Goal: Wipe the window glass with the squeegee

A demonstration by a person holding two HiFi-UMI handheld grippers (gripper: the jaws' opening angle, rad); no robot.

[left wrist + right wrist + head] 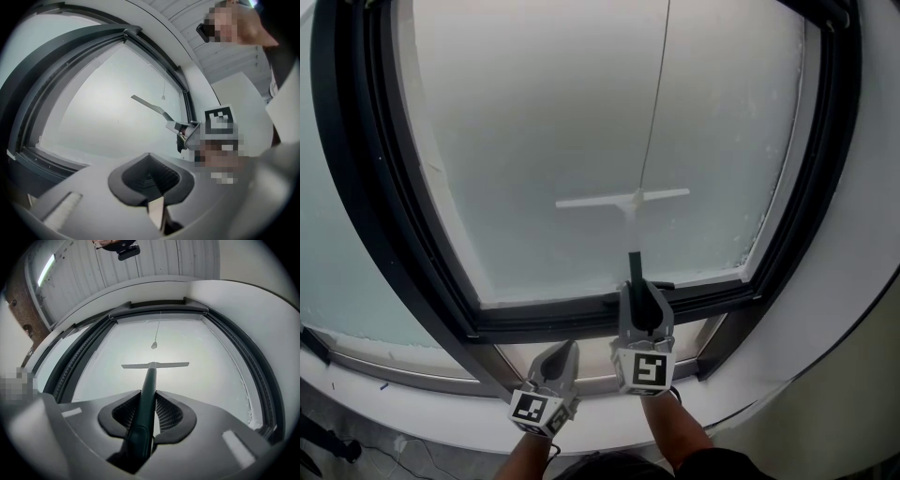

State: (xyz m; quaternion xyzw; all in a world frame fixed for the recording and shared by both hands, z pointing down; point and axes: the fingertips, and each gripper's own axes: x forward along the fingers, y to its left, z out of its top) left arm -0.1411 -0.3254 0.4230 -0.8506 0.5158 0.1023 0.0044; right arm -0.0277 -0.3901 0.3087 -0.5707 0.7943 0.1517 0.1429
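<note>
The right gripper [636, 286] is clamped on the squeegee [630, 200]. In the right gripper view its dark handle runs straight up between the two ribbed pads [166, 413], which close narrowly on either side of it. From there the handle reaches forward to the pale blade, which sits level across the window glass [581, 112] in the lower middle of the pane, seemingly against the surface. The blade is above the bottom rail of the dark window frame [384, 216], and the gripper itself is over that rail.

A thin cord [657, 84] hangs down in front of the glass, just above the blade's middle.

The left gripper [571, 347] hangs lower and just to the left of the right one, near it but not touching — its jaws are brought together with nothing between them, and it touches neither squeegee nor glass. From its own view the blade shows slanting across the frosted pane.
</note>
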